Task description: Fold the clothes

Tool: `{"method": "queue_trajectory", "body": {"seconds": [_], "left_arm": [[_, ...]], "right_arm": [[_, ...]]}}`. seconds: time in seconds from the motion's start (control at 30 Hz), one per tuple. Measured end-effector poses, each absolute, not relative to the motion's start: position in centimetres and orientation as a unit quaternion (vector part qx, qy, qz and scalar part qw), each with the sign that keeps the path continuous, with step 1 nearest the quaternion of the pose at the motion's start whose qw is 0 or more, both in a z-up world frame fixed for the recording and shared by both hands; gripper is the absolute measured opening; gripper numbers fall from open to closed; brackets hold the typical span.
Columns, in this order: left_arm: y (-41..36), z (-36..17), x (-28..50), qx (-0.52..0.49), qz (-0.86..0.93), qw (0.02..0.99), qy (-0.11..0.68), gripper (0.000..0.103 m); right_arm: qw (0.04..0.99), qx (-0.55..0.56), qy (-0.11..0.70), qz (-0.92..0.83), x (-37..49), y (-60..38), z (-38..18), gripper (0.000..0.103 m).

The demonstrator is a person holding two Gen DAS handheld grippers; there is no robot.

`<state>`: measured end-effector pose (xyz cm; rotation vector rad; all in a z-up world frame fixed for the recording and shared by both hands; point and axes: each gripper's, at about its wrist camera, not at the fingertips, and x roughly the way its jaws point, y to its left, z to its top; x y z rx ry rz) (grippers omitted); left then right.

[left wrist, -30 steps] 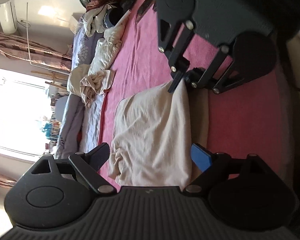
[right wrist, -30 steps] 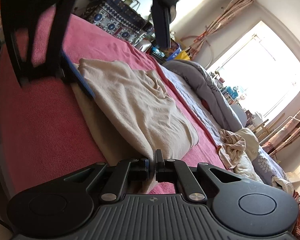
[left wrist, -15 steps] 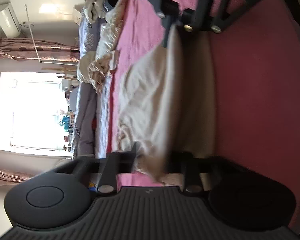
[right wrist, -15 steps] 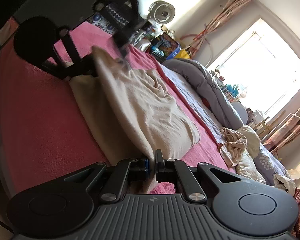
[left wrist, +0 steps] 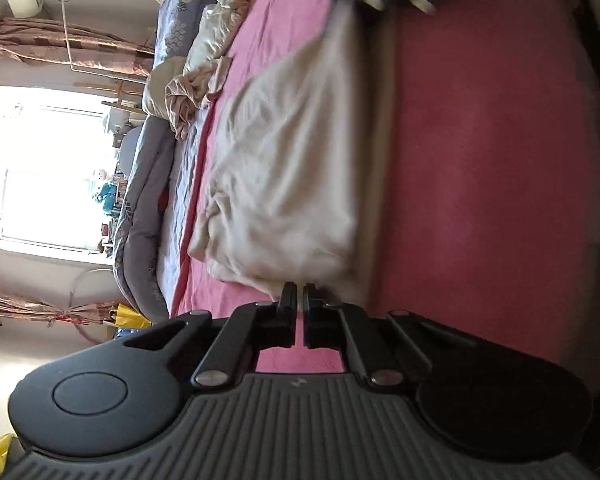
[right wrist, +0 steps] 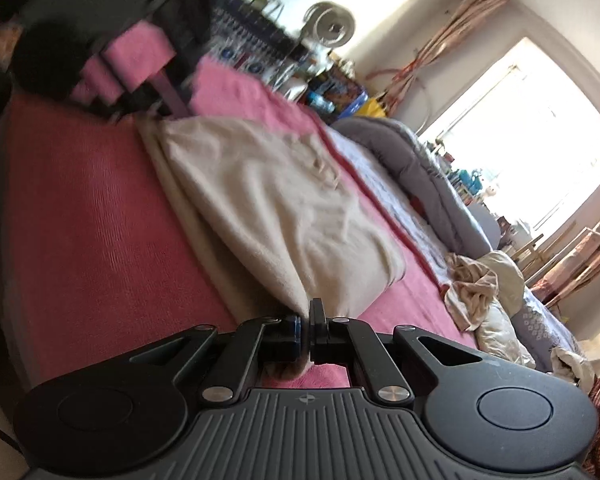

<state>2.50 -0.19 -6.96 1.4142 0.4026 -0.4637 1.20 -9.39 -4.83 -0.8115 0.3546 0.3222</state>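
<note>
Beige knit garment, part-folded, lying on a pink ribbed bedspread; a black two-finger gripper pinching each near corner.

Left gripper [left wrist: 299,298], matte black plastic with a ribbed grey housing, is pressing its fingers together on the soft beige knit garment [left wrist: 284,152] at the nearest corner. Right gripper [right wrist: 305,320], same build with a blue pad on one finger, is likewise clamping a corner of the cloth. The garment is lying doubled, rumpled and fuzzy, its long axis running away from each camera toward the other gripper. The pink ribbed bedspread [right wrist: 84,216] is lying under it. Beyond, a crumpled cream cloth heap [right wrist: 476,288] and a grey quilted duvet [right wrist: 424,176] are sitting toward the bright window [right wrist: 532,120]. No writing is legible.
</note>
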Motion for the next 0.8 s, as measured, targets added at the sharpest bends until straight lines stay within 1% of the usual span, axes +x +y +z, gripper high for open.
{"method": "queue_trajectory", "body": {"seconds": [0.03, 0.07, 0.1, 0.13, 0.17, 0.2, 0.27, 0.47, 0.6, 0.7, 0.8], "left_arm": [[-0.1, -6.8, 2.5, 0.637, -0.202, 0.721, 0.182, 0.002], [0.1, -6.6, 2.6, 0.635, -0.194, 0.726, 0.182, 0.006], [0.1, -6.3, 2.5, 0.637, -0.189, 0.727, 0.173, 0.013], [0.0, -6.0, 2.1, 0.639, -0.190, 0.726, 0.166, 0.016], [-0.2, -5.7, 1.6, 0.641, -0.193, 0.726, 0.158, 0.025], [-0.3, -5.3, 1.2, 0.643, -0.196, 0.725, 0.151, 0.043], [-0.9, -4.7, 0.1, 0.644, -0.216, 0.721, 0.136, 0.056], [-2.6, -5.0, -0.3, 0.658, -0.240, 0.704, 0.111, 0.057], [-3.5, -3.7, -0.7, 0.641, -0.265, 0.712, 0.109, 0.064], [-4.7, -3.5, -0.3, 0.627, -0.286, 0.716, 0.109, 0.065], [-5.9, -4.8, 0.3, 0.637, -0.287, 0.708, 0.103, 0.065]], "right_arm": [[0.892, -0.389, 0.169, 0.155, 1.1, -9.4, -4.6, 0.005], [0.893, -0.387, 0.167, 0.155, 1.0, -9.4, -4.3, 0.005], [0.895, -0.385, 0.165, 0.155, 0.9, -9.4, -4.0, 0.005], [0.892, -0.387, 0.170, 0.157, 1.0, -9.4, -4.2, 0.005], [0.891, -0.388, 0.175, 0.159, 1.0, -9.3, -4.5, 0.005], [0.890, -0.387, 0.178, 0.161, 1.0, -9.3, -4.7, 0.005], [0.889, -0.390, 0.180, 0.162, 1.0, -9.1, -4.9, 0.006], [0.889, -0.388, 0.181, 0.159, 1.0, -9.0, -4.7, 0.006], [0.892, -0.382, 0.183, 0.159, 1.2, -9.1, -4.5, 0.006], [0.894, -0.376, 0.183, 0.159, 1.3, -9.1, -4.3, 0.006], [0.896, -0.372, 0.182, 0.159, 1.3, -9.2, -4.0, 0.006]]}}
